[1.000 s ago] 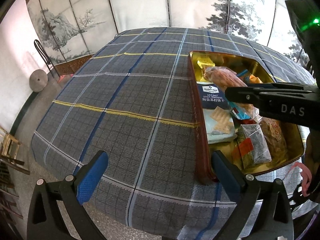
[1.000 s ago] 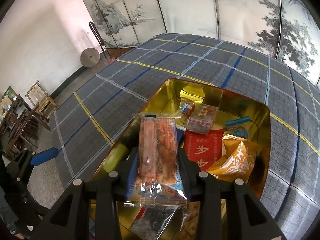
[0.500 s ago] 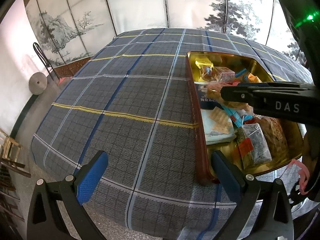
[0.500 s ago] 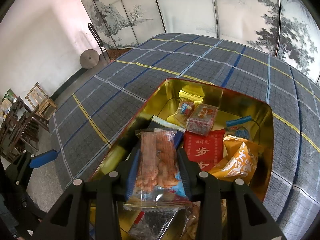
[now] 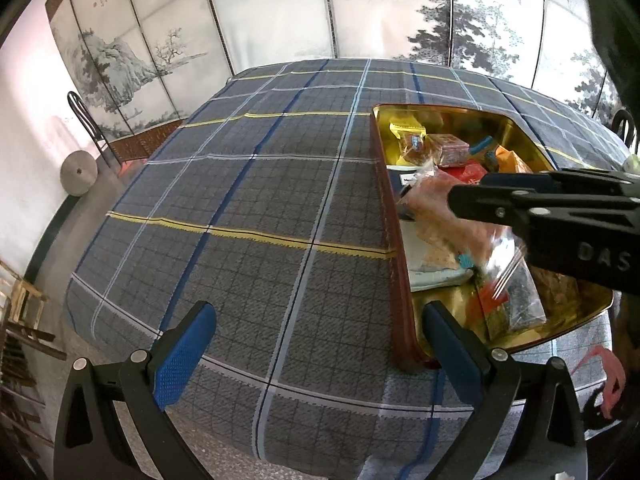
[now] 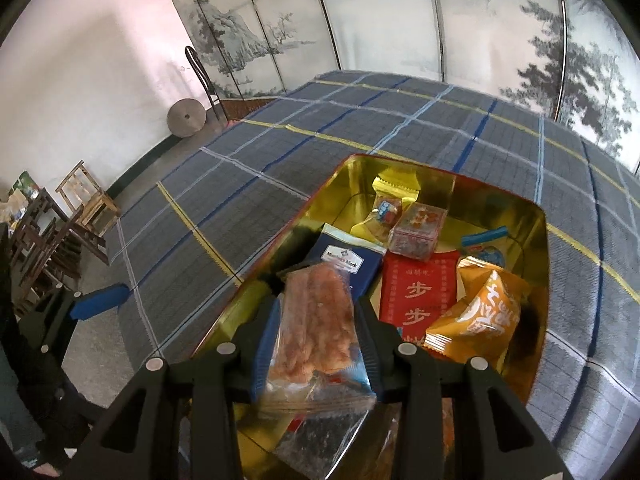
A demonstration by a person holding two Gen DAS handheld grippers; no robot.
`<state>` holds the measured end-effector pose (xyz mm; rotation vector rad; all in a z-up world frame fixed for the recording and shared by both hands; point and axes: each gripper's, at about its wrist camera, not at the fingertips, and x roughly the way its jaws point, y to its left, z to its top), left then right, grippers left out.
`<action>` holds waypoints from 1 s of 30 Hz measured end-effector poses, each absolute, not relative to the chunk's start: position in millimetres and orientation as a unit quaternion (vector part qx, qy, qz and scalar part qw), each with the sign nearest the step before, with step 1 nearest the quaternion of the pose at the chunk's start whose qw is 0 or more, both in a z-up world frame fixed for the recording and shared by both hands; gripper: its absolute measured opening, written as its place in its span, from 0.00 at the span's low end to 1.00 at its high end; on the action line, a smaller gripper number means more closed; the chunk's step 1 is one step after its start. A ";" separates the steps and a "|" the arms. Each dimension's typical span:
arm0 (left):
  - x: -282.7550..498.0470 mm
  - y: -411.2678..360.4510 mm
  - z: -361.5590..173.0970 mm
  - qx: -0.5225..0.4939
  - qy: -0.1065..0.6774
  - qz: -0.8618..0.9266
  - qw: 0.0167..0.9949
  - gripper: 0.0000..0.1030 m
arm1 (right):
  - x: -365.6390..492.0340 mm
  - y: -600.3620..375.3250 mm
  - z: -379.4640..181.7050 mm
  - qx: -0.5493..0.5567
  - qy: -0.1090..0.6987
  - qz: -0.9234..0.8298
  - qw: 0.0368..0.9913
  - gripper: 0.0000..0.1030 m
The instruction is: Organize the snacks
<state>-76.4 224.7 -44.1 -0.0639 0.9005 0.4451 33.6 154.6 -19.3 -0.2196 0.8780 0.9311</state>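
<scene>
Fingers of the right gripper (image 6: pixel 316 344) clamp a clear snack packet (image 6: pixel 316 320) above the gold tin (image 6: pixel 536 240) on the table (image 5: pixel 260 220); the left gripper (image 5: pixel 316 344) hangs spread, holding nothing.

Left wrist view: sits low at the near table edge, facing across the plaid cloth (image 5: pixel 248 216) toward the painted screen (image 5: pixel 280 12); tin (image 5: pixel 394 264) off to its right, close. Right wrist view: above the tin's (image 6: pixel 320 200) near end, angled down and forward, very close. Shared: tin, cloth, screen; each view catches the other gripper.
</scene>
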 end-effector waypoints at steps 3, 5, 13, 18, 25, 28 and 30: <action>-76.8 223.3 -43.5 -0.028 0.429 0.214 0.877 0.99 | 24.3 147.1 -10.5 -0.106 0.385 0.428 0.811 0.38; -77.4 220.7 -41.2 -0.023 0.422 0.215 0.881 0.99 | 18.1 141.0 -4.2 -0.108 0.370 0.424 0.820 0.38; -87.4 201.3 -20.6 -0.004 0.367 0.223 0.903 0.99 | -5.4 108.1 23.2 -0.092 0.305 0.415 0.852 0.48; -103.2 193.7 2.8 -0.014 0.313 0.248 0.917 0.99 | -19.6 89.6 36.2 -0.090 0.281 0.407 0.864 0.54; -127.4 185.4 39.6 -0.016 0.246 0.279 0.928 0.99 | -33.6 58.8 57.9 -0.067 0.251 0.401 0.879 0.58; -138.2 177.6 57.8 -0.010 0.216 0.287 0.933 0.99 | -37.4 48.8 65.3 -0.059 0.241 0.399 0.883 0.59; -150.8 167.5 74.4 0.003 0.176 0.299 0.938 0.99 | -40.0 42.3 69.3 -0.054 0.235 0.399 0.885 0.59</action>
